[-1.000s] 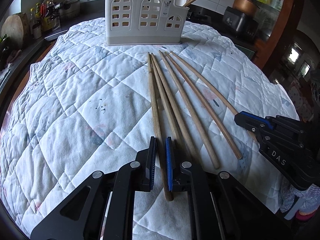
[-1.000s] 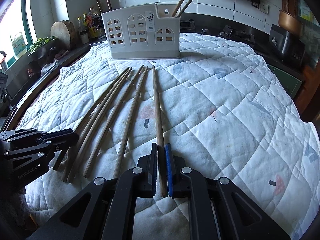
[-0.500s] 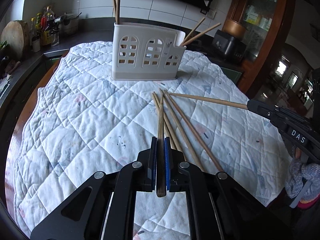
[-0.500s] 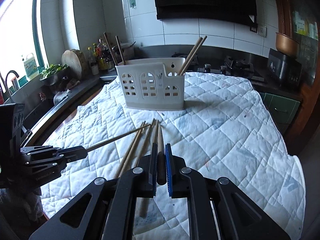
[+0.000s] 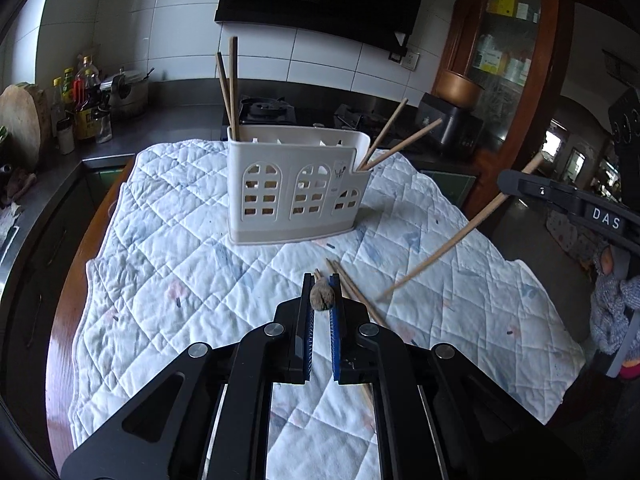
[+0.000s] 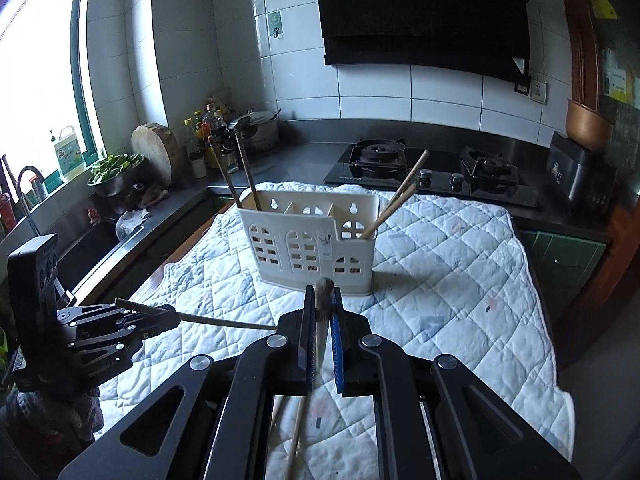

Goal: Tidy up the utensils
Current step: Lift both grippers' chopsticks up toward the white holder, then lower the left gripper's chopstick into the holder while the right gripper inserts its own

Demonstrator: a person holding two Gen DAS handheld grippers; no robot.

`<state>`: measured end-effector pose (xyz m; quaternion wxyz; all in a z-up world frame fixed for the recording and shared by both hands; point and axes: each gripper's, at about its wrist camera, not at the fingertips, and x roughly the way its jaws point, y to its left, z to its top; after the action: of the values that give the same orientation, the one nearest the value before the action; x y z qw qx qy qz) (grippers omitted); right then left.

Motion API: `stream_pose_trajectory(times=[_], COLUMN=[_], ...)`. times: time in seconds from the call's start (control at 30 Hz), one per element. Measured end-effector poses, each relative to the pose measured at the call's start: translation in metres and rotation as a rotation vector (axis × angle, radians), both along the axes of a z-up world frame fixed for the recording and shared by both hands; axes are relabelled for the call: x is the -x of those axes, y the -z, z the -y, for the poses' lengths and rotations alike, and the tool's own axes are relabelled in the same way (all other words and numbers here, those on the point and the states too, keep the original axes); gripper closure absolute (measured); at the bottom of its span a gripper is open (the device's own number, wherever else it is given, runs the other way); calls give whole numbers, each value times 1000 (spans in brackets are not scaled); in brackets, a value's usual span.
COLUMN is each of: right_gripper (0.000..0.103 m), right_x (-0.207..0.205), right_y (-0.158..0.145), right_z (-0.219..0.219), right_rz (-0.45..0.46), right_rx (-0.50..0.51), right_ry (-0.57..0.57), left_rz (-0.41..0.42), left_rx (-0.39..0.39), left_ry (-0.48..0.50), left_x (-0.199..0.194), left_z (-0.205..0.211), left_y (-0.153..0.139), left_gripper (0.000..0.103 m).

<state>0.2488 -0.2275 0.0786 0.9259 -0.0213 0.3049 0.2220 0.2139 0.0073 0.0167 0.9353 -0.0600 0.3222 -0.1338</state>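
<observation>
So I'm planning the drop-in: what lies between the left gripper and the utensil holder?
In the left wrist view, past the left gripper, loose chopstick tips, then bare quilt up to the utensil holder.

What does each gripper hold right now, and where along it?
Each holds one long wooden chopstick by its thick end: left gripper, chopstick; right gripper, chopstick.

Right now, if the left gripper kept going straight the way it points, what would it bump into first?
Probably the quilted cloth short of the white utensil holder. The left gripper, shut on a chopstick, tilts downward; the chopstick's tip would likely touch first. Depth is uncertain.
</observation>
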Motion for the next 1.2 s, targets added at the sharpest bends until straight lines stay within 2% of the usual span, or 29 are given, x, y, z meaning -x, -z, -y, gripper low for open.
stream_pose_trajectory(times=[0.3,0.63,0.8,0.9,1.2], right_gripper=[96,96,96,96,96], right_x=[-45,-100,-127,-142,-163], right_y=[-72,-112,-110,-99,-53], right_z=[-6,-27,-40,-47,-64], right_rz=[90,191,211,202,125], right_rx=[22,-52,-72,-78,-16], right_ry=[38,83,102,102,84], left_rz=[37,127,202,210,90], left_rx=[-41,-49,-75,-99,-109], left_ry=[26,57,32,7,-24], left_x=[-30,-38,-39,-51,-105], left_z=[-2,-14,-24,-28,-34], left_y=[-36,-101,-137,-145,-113], left_gripper=[97,97,97,97,97])
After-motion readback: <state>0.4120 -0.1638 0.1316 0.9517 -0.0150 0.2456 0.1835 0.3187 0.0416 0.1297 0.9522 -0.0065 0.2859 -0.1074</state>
